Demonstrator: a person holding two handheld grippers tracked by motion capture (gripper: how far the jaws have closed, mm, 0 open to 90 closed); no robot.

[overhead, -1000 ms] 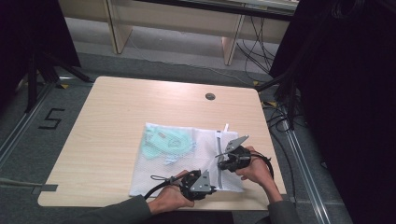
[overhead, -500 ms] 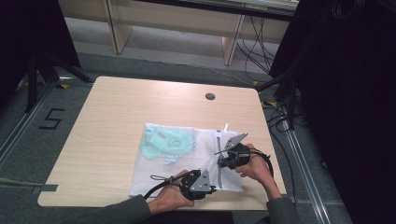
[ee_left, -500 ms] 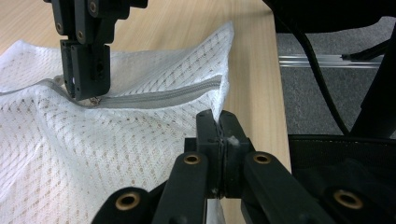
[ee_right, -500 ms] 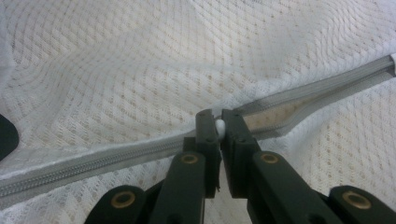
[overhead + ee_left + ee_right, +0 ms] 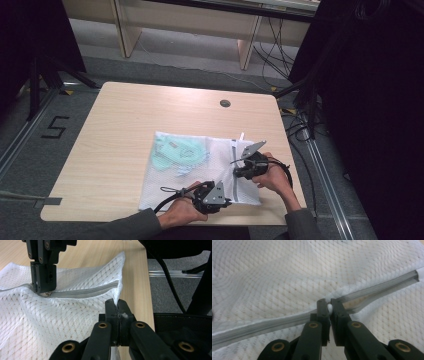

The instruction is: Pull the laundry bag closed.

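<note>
You are keeping the white mesh laundry bag (image 5: 200, 175) lying flat on the light wooden table (image 5: 125, 125), near its front edge. Your left tongs (image 5: 117, 308) are clamping the bag's near corner, and your right tongs (image 5: 327, 305) are pinching the pull on its grey zipper (image 5: 372, 288).

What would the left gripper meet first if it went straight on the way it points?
Probably the right gripper, shut on the grey zipper of the white mesh laundry bag just ahead; the left gripper itself pinches the bag's edge. Depth is uncertain.
</note>
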